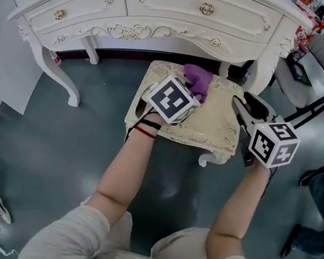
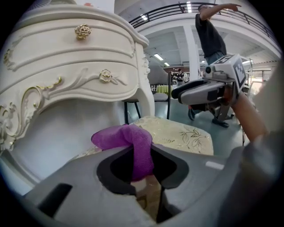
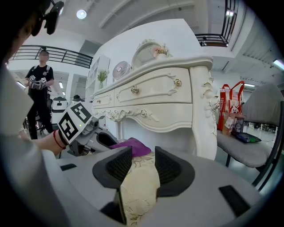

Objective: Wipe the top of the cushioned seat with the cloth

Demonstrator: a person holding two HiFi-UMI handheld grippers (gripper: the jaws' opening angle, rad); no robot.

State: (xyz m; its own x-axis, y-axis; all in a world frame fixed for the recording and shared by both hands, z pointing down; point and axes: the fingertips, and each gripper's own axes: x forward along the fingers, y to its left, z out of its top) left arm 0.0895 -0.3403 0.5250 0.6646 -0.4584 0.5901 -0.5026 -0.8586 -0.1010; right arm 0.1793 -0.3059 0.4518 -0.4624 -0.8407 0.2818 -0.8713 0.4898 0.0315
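The cloth (image 2: 128,137) is clamped in the left gripper (image 2: 143,170) against the cushioned seat (image 1: 220,125), evidently for wiping, while the right gripper (image 3: 143,165) is kept open-jawed, empty, alongside.

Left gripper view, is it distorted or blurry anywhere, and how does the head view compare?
Left gripper view: strong fisheye, black corners, the dressing table bows outward; the purple cloth is fairly sharp, the near foreground soft. Head view: evenly lit, straighter lines, no glare on the cushioned seat.
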